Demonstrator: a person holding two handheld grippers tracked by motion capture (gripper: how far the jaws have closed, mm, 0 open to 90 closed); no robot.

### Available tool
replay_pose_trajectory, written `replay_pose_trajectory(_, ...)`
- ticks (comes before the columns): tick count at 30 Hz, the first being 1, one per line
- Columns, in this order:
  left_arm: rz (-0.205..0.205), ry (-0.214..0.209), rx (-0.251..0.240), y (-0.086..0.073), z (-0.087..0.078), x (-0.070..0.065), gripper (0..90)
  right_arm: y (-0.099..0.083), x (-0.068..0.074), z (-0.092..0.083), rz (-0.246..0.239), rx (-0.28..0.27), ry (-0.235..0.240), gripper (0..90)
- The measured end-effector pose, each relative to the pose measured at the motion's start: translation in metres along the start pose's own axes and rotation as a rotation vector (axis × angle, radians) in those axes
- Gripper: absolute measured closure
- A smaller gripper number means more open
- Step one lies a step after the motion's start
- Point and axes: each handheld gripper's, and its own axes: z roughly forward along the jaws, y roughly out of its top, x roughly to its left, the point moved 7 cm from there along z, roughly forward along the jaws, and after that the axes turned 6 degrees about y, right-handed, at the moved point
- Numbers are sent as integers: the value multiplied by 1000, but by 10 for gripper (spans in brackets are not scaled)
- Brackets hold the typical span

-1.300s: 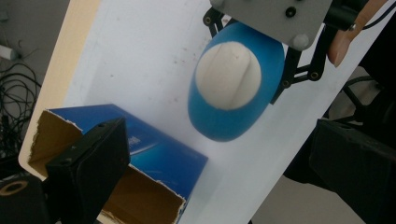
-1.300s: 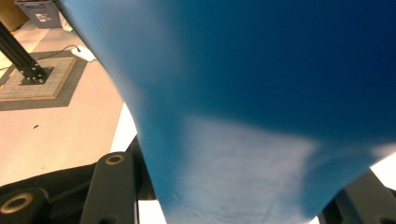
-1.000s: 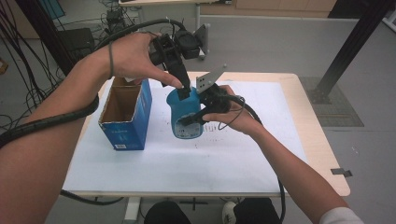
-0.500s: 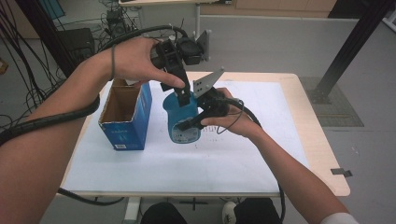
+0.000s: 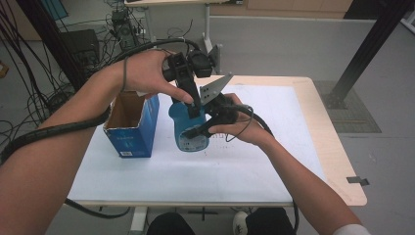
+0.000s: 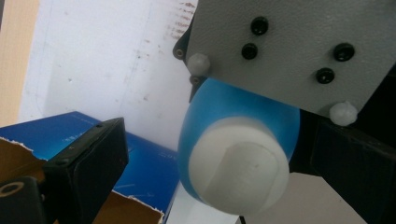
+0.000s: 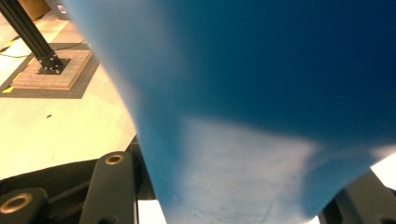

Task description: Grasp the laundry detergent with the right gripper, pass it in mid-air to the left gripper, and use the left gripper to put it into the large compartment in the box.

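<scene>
Since a second ago our left gripper (image 5: 193,105) has come down onto the top of the blue bottle (image 5: 188,132), while our right one has kept its place. Going left to right: the opened blue carton (image 5: 128,128) stands on the white table (image 5: 244,171), the bottle stands upright just beside it, and our right gripper (image 5: 208,128) is clamped on the bottle's side. In the left gripper view our jaws stand wide on either side of the white cap (image 6: 238,170), not yet pressing it. We judge the bottle light, smooth plastic that gives a little under squeeze, so we hold its waist firmly and take the cap by its rim
</scene>
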Motion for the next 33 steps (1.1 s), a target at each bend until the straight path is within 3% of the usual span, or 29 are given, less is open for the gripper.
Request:
replay_pose_trajectory(15,11,6,7,5,9,-5,46,-2,2,-4,16,-18,5,438)
replay_pose_trajectory(20,36,9,9,7,11,-7,52,-2,1,-7,8,-33,-3,438)
replay_pose_trajectory(33,50,-7,28,9,16,-11,59,0,1,-11,-16,-53,-6,438)
